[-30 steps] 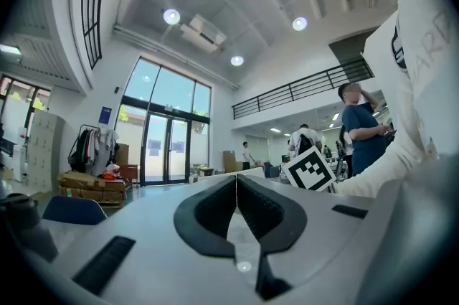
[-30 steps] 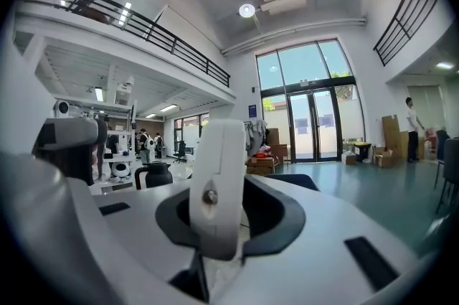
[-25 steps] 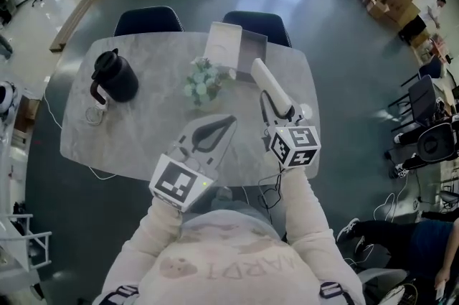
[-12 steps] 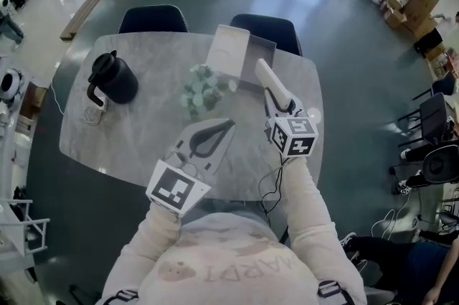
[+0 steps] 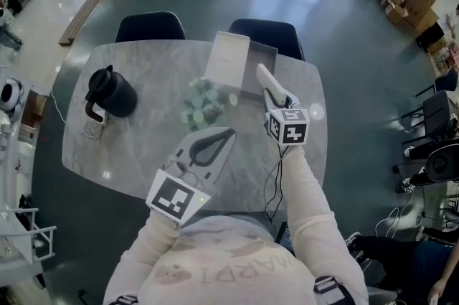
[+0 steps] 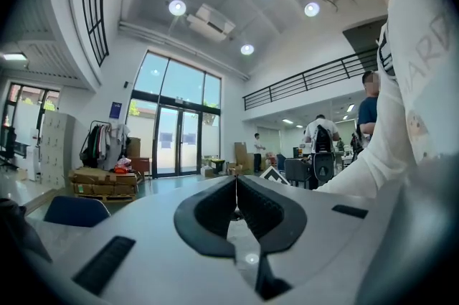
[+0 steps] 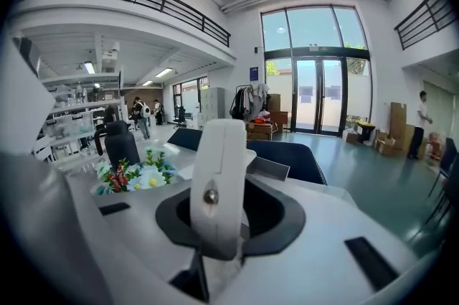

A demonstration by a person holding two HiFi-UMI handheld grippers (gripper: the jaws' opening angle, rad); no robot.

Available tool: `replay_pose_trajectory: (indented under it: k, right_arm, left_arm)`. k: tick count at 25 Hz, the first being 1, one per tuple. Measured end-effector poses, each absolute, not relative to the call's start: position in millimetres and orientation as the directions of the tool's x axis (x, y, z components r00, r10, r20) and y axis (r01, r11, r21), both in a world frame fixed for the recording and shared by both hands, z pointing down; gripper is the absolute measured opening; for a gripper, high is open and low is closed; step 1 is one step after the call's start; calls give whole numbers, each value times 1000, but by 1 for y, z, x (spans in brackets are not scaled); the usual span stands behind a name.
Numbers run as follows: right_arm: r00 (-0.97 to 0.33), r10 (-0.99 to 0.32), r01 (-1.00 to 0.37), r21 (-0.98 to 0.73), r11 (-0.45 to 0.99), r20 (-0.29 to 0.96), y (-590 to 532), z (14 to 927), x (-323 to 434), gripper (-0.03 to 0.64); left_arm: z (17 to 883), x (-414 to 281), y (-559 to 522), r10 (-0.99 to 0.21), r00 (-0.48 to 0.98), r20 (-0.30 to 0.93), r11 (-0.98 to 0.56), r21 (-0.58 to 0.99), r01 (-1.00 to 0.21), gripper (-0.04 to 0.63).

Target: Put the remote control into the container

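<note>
My right gripper (image 5: 278,104) is shut on a white remote control (image 5: 271,85), which it holds out over the table's far right part. The remote's far end reaches the front edge of the grey container (image 5: 259,61), whose white lid (image 5: 228,56) leans up at its left. In the right gripper view the remote (image 7: 217,153) stands up between the jaws of the gripper (image 7: 228,189), with the container (image 7: 271,169) just behind it. My left gripper (image 5: 226,133) hovers over the table's near middle, shut with nothing in it; its tips (image 6: 235,183) meet.
On the marble table (image 5: 136,146) stand a black kettle (image 5: 112,90) at the left and a small bunch of flowers (image 5: 204,99) between the grippers and the container. Two dark chairs (image 5: 150,26) are at the far side. A cable (image 5: 274,181) hangs over the near edge.
My right gripper has carried the remote forward and lower, toward the container. The left gripper has shifted a little over the table and stays shut.
</note>
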State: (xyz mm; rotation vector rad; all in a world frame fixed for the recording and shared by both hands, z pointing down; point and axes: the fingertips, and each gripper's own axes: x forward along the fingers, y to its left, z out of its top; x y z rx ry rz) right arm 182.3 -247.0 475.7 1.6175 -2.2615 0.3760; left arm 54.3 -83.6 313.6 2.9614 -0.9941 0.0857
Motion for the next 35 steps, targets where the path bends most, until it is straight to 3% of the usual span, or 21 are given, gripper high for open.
replay_pose_trajectory:
  k: [18, 35]
  right_arm:
    - [-202, -784, -935, 121, 332, 587, -337, 538, 183, 93]
    - [-36, -744, -803, 424, 420, 668, -381, 587, 188, 92]
  left_arm:
    - [330, 38, -114, -586, 804, 105, -806, 25, -591, 12]
    - [350, 26, -140, -574, 806, 143, -814, 4, -581, 12]
